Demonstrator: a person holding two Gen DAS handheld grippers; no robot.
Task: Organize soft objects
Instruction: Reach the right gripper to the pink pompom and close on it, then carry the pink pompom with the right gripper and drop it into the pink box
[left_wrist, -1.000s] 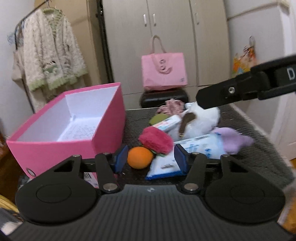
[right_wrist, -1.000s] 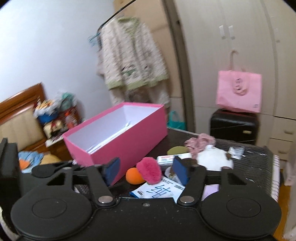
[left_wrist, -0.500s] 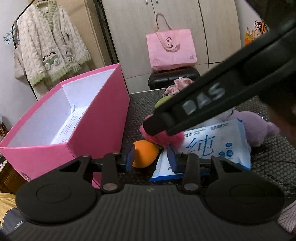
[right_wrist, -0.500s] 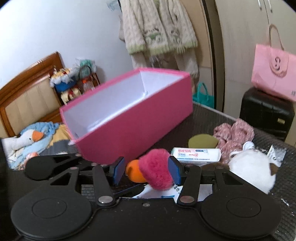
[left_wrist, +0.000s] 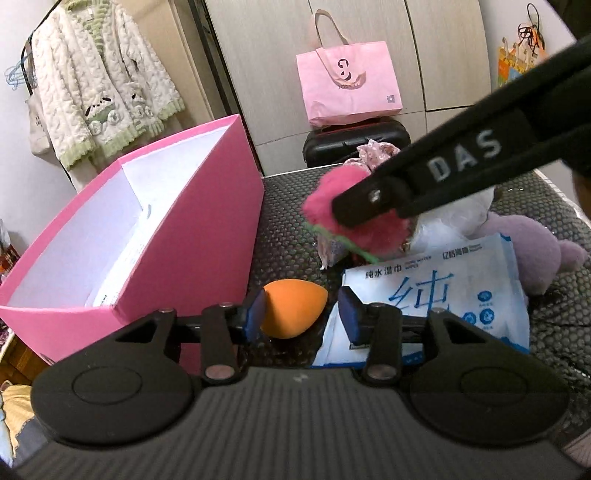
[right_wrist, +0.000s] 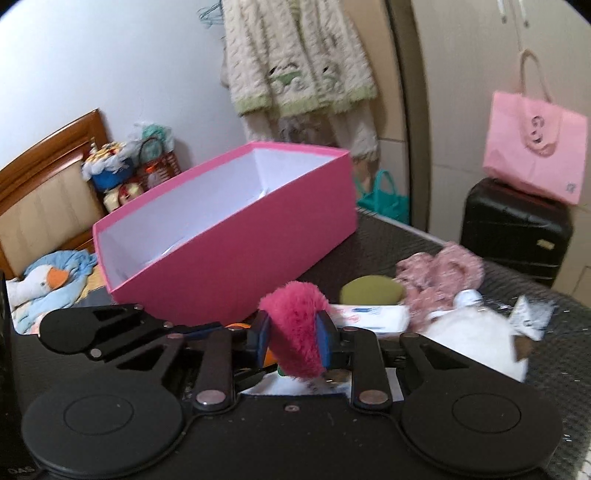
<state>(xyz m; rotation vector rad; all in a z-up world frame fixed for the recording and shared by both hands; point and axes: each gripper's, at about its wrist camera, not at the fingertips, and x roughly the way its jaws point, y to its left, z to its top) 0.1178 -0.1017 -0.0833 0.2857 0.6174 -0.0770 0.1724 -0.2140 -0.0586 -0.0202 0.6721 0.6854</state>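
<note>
The pink box (left_wrist: 199, 236) at the table's (left_wrist: 288, 206) left edge held no soft object. The left gripper (left_wrist: 301, 314), jaws opening, flanked the orange sponge (left_wrist: 291, 310) without squeezing. The right gripper (right_wrist: 293, 338) was closing on the red fluffy toy (right_wrist: 295, 332), pinching it. Everything remained unsorted.

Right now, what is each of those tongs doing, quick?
Left tongs: opening, around the orange sponge; only one pad seems to touch it.
Right tongs: closing, pads pressed on the fluffy pink puff.
</note>
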